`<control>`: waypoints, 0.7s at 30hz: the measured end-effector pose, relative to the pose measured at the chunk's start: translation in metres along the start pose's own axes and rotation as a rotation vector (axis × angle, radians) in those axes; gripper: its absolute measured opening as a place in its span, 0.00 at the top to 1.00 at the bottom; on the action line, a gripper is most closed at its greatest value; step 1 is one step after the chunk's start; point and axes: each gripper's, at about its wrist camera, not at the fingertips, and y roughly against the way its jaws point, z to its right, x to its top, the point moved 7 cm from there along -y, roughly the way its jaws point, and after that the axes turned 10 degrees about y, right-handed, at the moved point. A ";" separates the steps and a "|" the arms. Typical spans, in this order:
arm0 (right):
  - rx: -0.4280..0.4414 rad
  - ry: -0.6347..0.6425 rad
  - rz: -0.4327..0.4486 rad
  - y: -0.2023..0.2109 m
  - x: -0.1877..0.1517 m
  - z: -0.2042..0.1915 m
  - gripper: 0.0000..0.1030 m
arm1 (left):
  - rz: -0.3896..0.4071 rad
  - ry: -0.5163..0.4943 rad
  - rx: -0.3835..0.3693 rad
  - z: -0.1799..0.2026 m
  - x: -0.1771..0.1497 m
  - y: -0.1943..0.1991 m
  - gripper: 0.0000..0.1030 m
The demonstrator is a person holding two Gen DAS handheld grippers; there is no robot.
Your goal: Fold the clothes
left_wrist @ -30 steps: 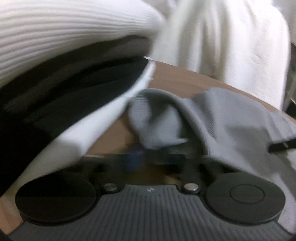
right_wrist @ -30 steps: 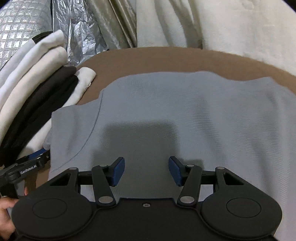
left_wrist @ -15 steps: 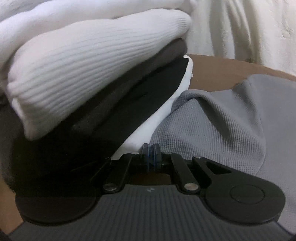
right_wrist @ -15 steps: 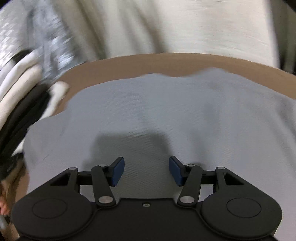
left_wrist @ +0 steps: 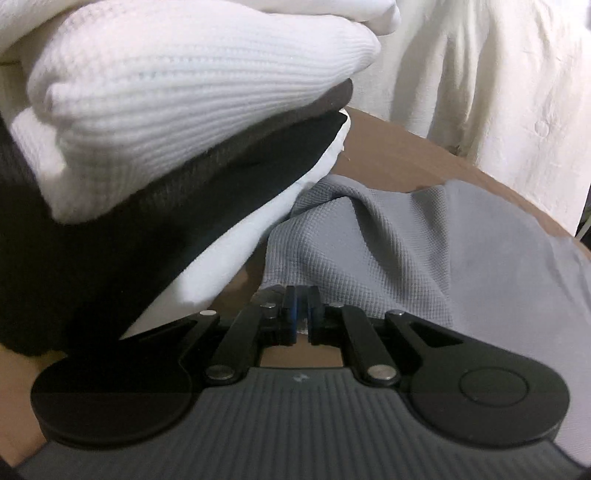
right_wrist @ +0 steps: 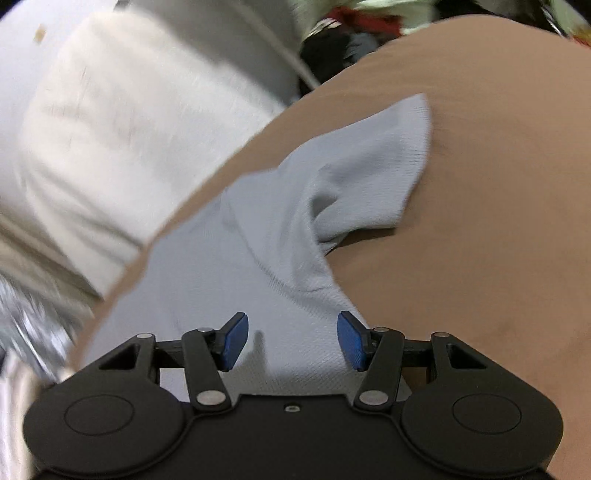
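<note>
A grey waffle-knit shirt [left_wrist: 388, 243] lies spread on the brown table [left_wrist: 399, 155]. My left gripper [left_wrist: 301, 295] is shut, its blue pads pressed together on the shirt's rumpled near edge, right beside a stack of folded clothes. In the right wrist view the same grey shirt [right_wrist: 266, 251] runs under my right gripper [right_wrist: 291, 334], which is open and hovers just over the cloth with nothing between its fingers. A short sleeve [right_wrist: 373, 166] sticks out ahead of it, creased at the armpit.
The stack of folded clothes [left_wrist: 177, 122], white knits over dark and black pieces, rises close on the left of my left gripper. A white curtain [left_wrist: 480, 74] hangs behind the table [right_wrist: 480, 221]. Silver foil [right_wrist: 33, 325] and colourful clutter [right_wrist: 351, 22] lie beyond the table's edge.
My left gripper has shut on the shirt's edge by the stack. The right gripper, still open, has swung right from the shirt's middle to the sleeve.
</note>
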 end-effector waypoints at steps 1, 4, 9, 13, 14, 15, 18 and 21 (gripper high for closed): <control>-0.034 -0.003 0.012 0.003 0.003 0.004 0.42 | -0.012 0.018 -0.025 -0.001 -0.001 0.000 0.92; -0.118 0.009 -0.005 0.000 0.016 0.013 0.41 | -0.024 0.029 -0.030 -0.002 -0.004 -0.002 0.92; 0.101 -0.284 -0.010 -0.026 0.030 0.035 0.25 | -0.032 0.071 -0.072 -0.001 -0.003 -0.008 0.90; 0.160 -0.425 0.022 -0.052 0.025 0.032 0.25 | -0.027 0.083 -0.093 0.005 -0.003 -0.018 0.90; 0.124 -0.373 0.023 -0.057 0.030 0.026 0.26 | -0.030 0.083 -0.088 0.004 -0.004 -0.019 0.90; 0.079 -0.334 0.020 -0.062 0.036 0.023 0.26 | -0.034 0.083 -0.083 0.003 -0.006 -0.018 0.89; -0.058 -0.219 0.009 -0.076 0.055 0.015 0.26 | -0.037 0.081 -0.078 0.007 -0.007 -0.024 0.89; -0.266 0.047 -0.028 -0.083 0.072 0.002 0.84 | -0.027 0.036 -0.064 0.012 -0.009 -0.028 0.89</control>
